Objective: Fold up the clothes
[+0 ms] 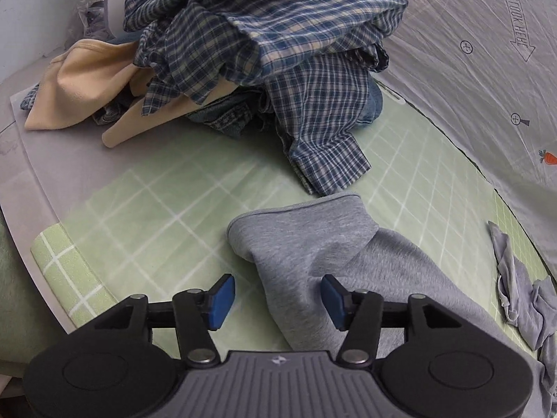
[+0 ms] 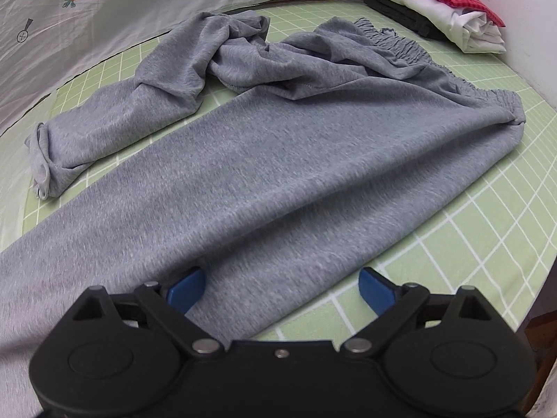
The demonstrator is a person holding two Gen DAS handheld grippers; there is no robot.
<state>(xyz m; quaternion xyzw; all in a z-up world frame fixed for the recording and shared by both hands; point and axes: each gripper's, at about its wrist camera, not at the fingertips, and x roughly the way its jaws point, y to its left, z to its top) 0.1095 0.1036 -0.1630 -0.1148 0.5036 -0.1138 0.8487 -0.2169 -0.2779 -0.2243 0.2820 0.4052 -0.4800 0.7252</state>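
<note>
Presently: grey sweatpants lie spread on the green grid mat, one leg flat, the other bunched. Soft, limp, light knit; best taken at cuff or elastic waistband. Left tongs and right tongs both spread, pinching nothing. Plaid shirt pile crowds the far edge.

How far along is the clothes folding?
Done: a folded stack sits in the far corner. In hand: grey sweatpants lie spread on the green mat, one leg still bunched; both tongs open. Left: a plaid shirt pile.
</note>
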